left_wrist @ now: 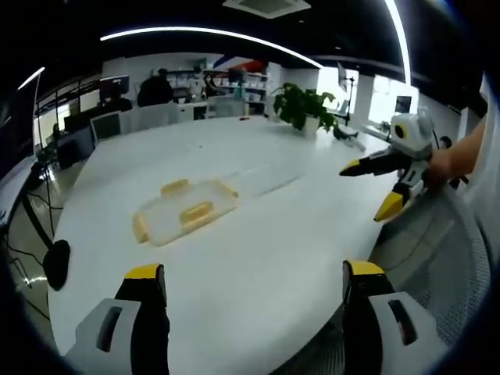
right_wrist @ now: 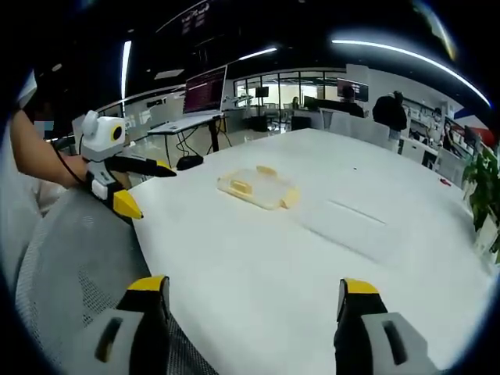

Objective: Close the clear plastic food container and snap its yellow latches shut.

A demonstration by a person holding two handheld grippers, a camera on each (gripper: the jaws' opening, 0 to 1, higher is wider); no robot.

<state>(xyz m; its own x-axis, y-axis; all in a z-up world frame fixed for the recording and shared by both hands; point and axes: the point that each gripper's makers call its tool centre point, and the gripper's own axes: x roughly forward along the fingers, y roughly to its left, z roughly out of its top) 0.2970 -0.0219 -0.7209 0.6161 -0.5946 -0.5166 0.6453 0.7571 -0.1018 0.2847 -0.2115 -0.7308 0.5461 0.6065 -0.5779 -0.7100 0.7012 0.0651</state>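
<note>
1. Left gripper view: container lying on the white tabletop, well ahead of the left hand-held gripper, lid apparently on, yellow latches showing at its sides; whether snapped down, too small to tell.
2. Same view, at right: right hand-held gripper held off the tabletop edge in a hand, yellow-tipped jaws spread apart, nothing between them.
3. Right gripper view: container mid-tabletop, well apart from the right hand-held gripper, jaws wide and empty.
4. Same view, at left: left hand-held gripper poised above a mesh chair back, jaws parted, touching nothing.
5. Step in hand, by the look of it: the approach, with neither tool yet at the container and the closing and latching not begun.
6. Next move likely to call for bringing both tools forward over the tabletop to opposite sides of the container, steadying it with one while pressing the lid flat, then pushing each latch down until seated.
7. Risk, as a judgement: light plastic sliding on the smooth surface under a one-sided push.
8. Beyond: plant, desks and monitors at the far end of the office.
</note>
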